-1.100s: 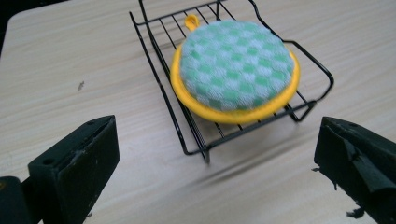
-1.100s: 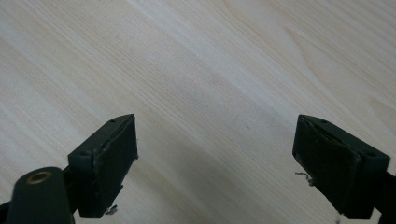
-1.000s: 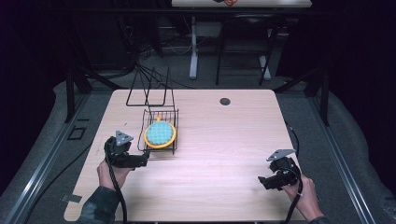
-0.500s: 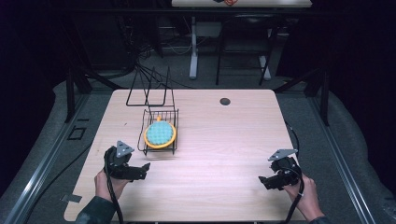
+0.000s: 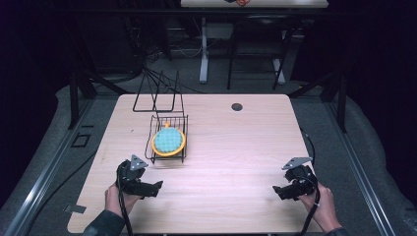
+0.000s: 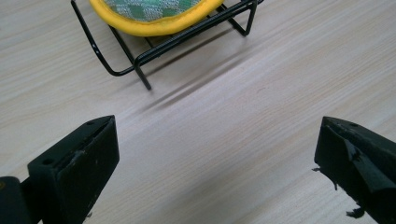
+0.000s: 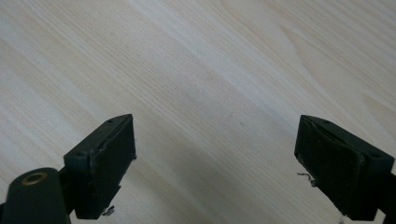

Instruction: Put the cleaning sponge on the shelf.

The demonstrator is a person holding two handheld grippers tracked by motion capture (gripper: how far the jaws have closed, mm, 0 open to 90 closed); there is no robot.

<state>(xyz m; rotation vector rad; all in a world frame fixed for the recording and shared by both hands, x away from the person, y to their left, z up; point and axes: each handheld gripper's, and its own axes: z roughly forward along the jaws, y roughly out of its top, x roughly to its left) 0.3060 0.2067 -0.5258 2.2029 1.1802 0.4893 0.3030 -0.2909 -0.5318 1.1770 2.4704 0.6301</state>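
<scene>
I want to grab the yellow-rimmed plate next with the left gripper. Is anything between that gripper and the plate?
Only the wire rack holding the plate: its black front rail crosses before the yellow rim. Between the open left gripper and the rack lies bare table.

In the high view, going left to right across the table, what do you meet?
Left gripper → wire rack holding a yellow-rimmed plate → small dark hole in the tabletop → right gripper.
</scene>
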